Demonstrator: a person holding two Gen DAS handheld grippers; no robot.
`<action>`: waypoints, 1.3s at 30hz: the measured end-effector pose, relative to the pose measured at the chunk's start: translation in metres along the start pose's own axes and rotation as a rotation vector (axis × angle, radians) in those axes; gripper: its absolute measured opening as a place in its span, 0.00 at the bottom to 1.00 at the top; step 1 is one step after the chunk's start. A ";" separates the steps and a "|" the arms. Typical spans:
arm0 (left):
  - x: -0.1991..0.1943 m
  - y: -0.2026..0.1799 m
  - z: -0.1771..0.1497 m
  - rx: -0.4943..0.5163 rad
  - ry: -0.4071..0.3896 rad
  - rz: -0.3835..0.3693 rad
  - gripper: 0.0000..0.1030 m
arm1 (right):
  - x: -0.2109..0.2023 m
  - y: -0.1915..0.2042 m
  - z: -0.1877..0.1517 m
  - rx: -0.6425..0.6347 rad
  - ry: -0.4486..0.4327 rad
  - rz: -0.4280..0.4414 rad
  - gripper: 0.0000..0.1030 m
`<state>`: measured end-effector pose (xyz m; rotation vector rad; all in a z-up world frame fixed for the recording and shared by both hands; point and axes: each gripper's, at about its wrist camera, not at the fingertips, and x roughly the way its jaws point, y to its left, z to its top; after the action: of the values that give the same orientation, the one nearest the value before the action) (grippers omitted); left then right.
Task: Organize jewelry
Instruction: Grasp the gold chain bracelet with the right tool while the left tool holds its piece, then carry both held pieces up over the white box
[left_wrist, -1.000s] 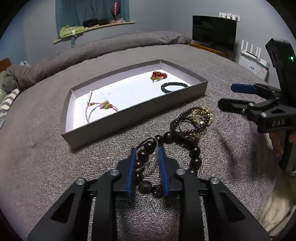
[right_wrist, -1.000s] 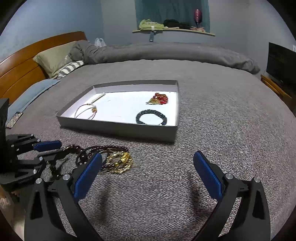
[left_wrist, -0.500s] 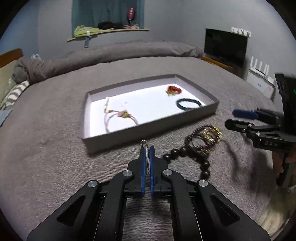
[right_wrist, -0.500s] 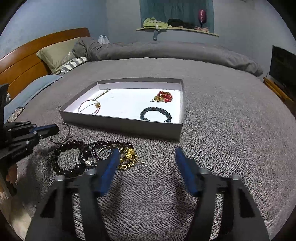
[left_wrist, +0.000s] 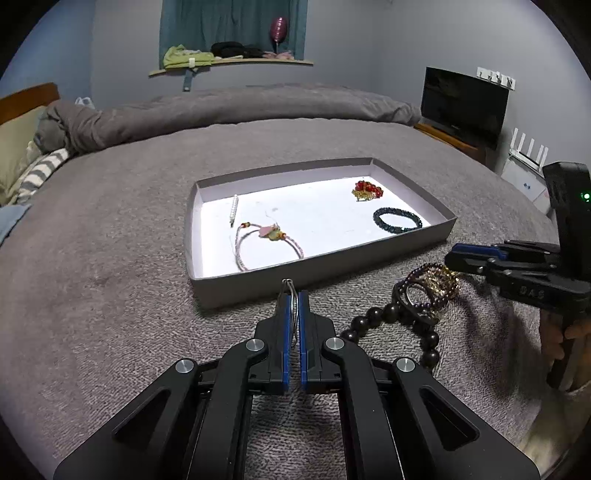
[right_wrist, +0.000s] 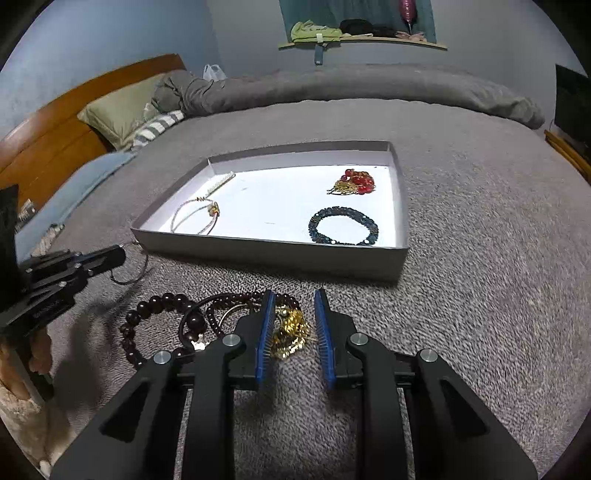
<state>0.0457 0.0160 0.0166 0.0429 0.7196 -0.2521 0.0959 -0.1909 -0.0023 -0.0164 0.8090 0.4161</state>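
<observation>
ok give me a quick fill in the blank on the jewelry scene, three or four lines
The shallow grey cardboard tray sits on a grey ____.
The dark blue beaded bracelet lies ____ the tray.
The left gripper is shut on a thin silver ____.
The gold chain bundle lies ____ the tray, between the right gripper's closing fingers.

Missing: bed; inside; ring; outside

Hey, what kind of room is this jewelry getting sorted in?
A bedroom, most likely: the tray sits on a grey bed with a wooden headboard and a pillow, and a TV stands nearby.
</observation>
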 end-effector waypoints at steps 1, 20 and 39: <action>0.001 0.000 0.000 0.001 0.002 -0.003 0.04 | 0.003 0.000 -0.001 0.002 0.011 -0.003 0.22; 0.000 0.002 -0.001 -0.002 -0.003 -0.003 0.04 | -0.037 0.004 0.007 -0.009 -0.145 -0.003 0.07; -0.007 0.006 0.046 0.017 -0.058 0.018 0.04 | -0.045 0.012 0.072 -0.085 -0.285 -0.082 0.07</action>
<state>0.0715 0.0178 0.0554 0.0581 0.6595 -0.2417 0.1144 -0.1830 0.0812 -0.0676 0.5075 0.3648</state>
